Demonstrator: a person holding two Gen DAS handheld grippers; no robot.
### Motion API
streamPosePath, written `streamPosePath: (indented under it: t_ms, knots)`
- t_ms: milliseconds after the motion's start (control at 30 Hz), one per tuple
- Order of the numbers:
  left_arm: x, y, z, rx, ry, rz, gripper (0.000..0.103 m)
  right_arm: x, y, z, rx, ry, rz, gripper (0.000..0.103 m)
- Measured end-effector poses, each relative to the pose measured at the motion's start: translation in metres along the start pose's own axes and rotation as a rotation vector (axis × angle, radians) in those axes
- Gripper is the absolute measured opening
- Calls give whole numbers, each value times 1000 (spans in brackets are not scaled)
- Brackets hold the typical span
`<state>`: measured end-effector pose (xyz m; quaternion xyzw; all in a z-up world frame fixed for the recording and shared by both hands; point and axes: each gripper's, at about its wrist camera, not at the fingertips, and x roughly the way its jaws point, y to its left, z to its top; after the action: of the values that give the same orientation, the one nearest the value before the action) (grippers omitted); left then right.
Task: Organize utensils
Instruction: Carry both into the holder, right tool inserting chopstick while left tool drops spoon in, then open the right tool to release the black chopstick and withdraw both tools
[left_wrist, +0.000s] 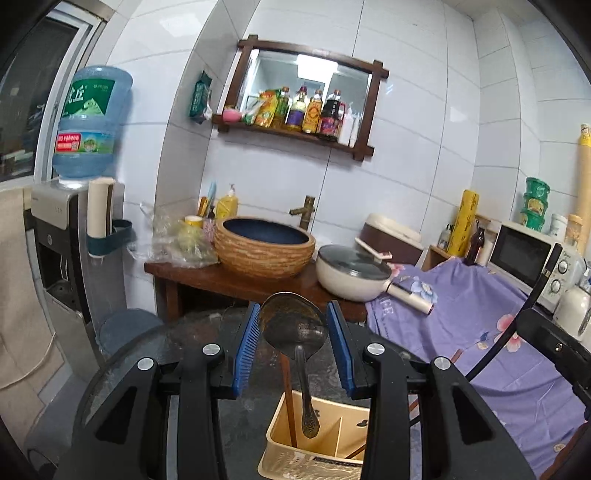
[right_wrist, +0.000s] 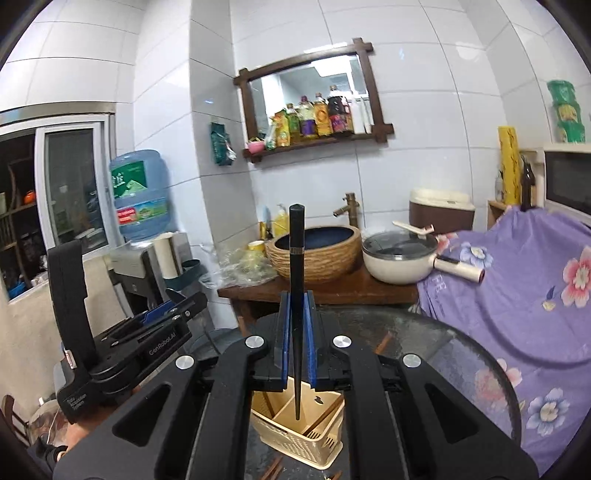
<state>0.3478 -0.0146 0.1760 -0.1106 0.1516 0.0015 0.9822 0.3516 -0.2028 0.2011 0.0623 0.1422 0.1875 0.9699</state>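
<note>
My left gripper (left_wrist: 293, 310) is shut on the bowl of a dark metal spoon (left_wrist: 291, 325). The spoon's handle hangs down over the beige utensil holder (left_wrist: 321, 446), which has several compartments. A brown wooden chopstick (left_wrist: 289, 402) stands in the holder. My right gripper (right_wrist: 296, 295) is shut on a black chopstick (right_wrist: 295, 258), held upright with its thin tip just above the holder (right_wrist: 295, 439). Wooden chopsticks (right_wrist: 325, 415) lean inside the holder. The left gripper (right_wrist: 166, 314) also shows at the left of the right wrist view, and the right gripper's body (left_wrist: 554, 343) shows at the right of the left wrist view.
The holder stands on a round dark glass table (right_wrist: 461, 350) with loose wooden chopsticks (right_wrist: 384, 341) lying on it. Behind are a woven basin (left_wrist: 264, 247) and a lidded pot (left_wrist: 352, 271) on a wooden stand. A purple floral cloth (right_wrist: 517, 295) is at the right, a water dispenser (left_wrist: 74, 229) at the left.
</note>
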Motion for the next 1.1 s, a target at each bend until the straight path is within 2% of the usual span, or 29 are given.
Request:
streamPosePath:
  t_ms: [300, 600, 933, 1033, 1100]
  knots:
    - [21, 5, -31, 23, 46, 18, 36, 39, -17, -49, 39, 81, -28, 8]
    - [30, 1, -55, 83, 83, 27, 36, 49, -21, -81, 35, 123, -32, 8]
    - [36, 5, -70, 100, 126, 34, 37, 40, -23, -89, 13, 91, -26, 8]
    - [36, 4, -73, 112, 134, 26, 44, 40, -28, -89, 26, 91, -38, 8]
    - [33, 5, -74, 114, 122, 32, 57, 39, -31, -89, 33, 100, -40, 13]
